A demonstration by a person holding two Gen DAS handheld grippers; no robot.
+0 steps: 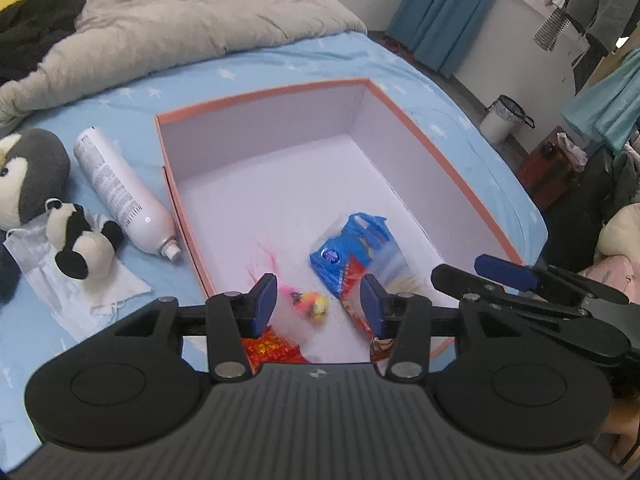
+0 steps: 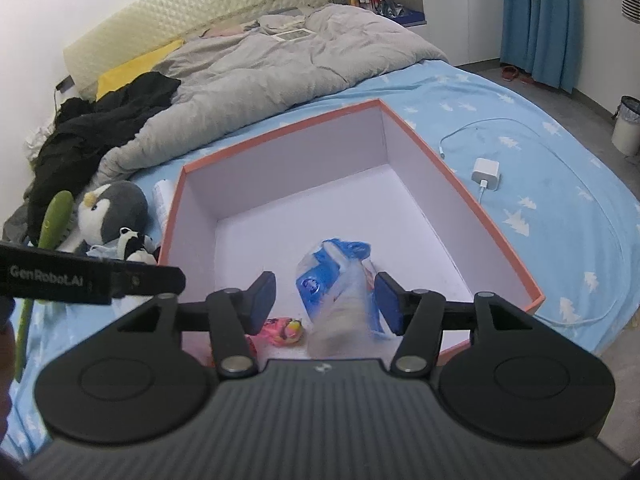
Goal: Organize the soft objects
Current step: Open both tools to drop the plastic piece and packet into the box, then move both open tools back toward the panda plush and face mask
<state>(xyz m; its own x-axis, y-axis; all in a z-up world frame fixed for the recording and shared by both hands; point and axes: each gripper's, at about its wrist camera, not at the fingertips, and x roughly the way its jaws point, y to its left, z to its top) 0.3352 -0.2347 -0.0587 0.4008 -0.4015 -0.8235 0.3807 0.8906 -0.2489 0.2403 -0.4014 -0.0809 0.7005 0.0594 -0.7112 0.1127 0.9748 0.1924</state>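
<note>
**Helper:** Where does everything stand, biggest things first?

**Me:** The bed (image 2: 520, 160) with its blue tree-print sheet carries it all. The orange-rimmed box (image 1: 256, 94) sits open in the middle of it. In its near end lie a blue plastic packet (image 1: 352, 252), a pink-and-yellow toy (image 1: 314, 306) to the packet's left, and something red and shiny (image 1: 268, 350) at the near left corner.

**Helper:** And your grippers?

**Me:** My left gripper (image 1: 318, 304) hangs over the near end of the box, jaws parted, with nothing between the pads; the pink toy lies loose on the floor below them. My right gripper (image 2: 326, 306) is parted too. The packet shows between its fingers, blurred, and I judge it released, not pinched.

**Helper:** What's left outside?

**Me:** On the sheet left of the box: the grey penguin plush (image 1: 28, 172), the small panda plush (image 1: 82, 238) lying on a white face mask (image 1: 60, 288), and a white spray can (image 1: 120, 192) just beside the box wall. From the right view, a green brush (image 2: 50, 224) at far left, and a white charger (image 2: 486, 174) with its cable to the right.

**Helper:** So how do I do this step well?

**Me:** Lift both grippers clear of the rim, straight up, so no pad drags the packet out. Then, I'd say, go left for the penguin, pinching its body. The can is hard; I'd leave it.
</note>
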